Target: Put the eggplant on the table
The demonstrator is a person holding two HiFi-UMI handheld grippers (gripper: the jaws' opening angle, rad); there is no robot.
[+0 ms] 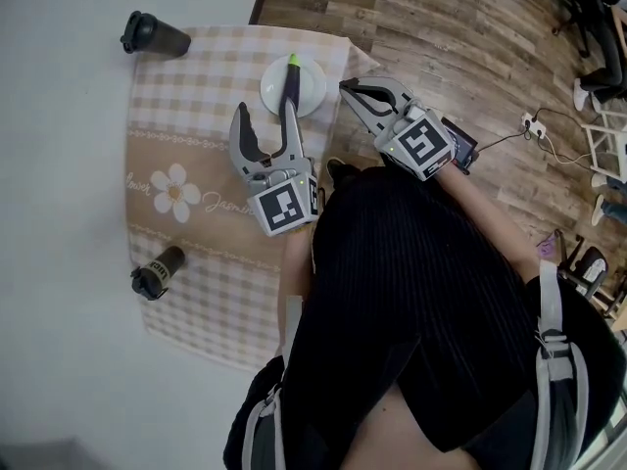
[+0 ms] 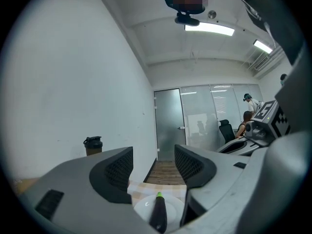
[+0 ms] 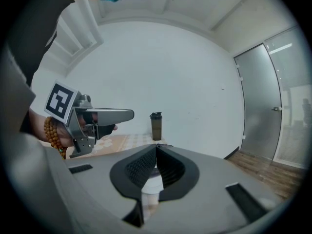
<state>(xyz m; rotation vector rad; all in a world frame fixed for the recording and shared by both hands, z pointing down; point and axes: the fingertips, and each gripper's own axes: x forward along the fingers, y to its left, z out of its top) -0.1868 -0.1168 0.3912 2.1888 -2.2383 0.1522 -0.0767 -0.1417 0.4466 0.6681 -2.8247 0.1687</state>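
The only writing I could read was on the checked cloth (image 1: 186,116) under the white plate (image 1: 315,76): a script word beside a printed daisy (image 1: 174,190) began "Jasm", and the left gripper (image 1: 263,108) covered the rest. The letters on the daisy's other side were too faint to read. Each gripper's cube carried a square black-and-white marker. The eggplant (image 1: 290,84) lay on the plate, green tip toward the plate's far rim. The left gripper's jaws stood wide apart at the plate's near edge. In the left gripper view the eggplant (image 2: 159,214) showed below their gap, untouched. The right gripper (image 1: 343,85), beside the plate's floor-side rim, had its jaw tips pressed together on nothing.
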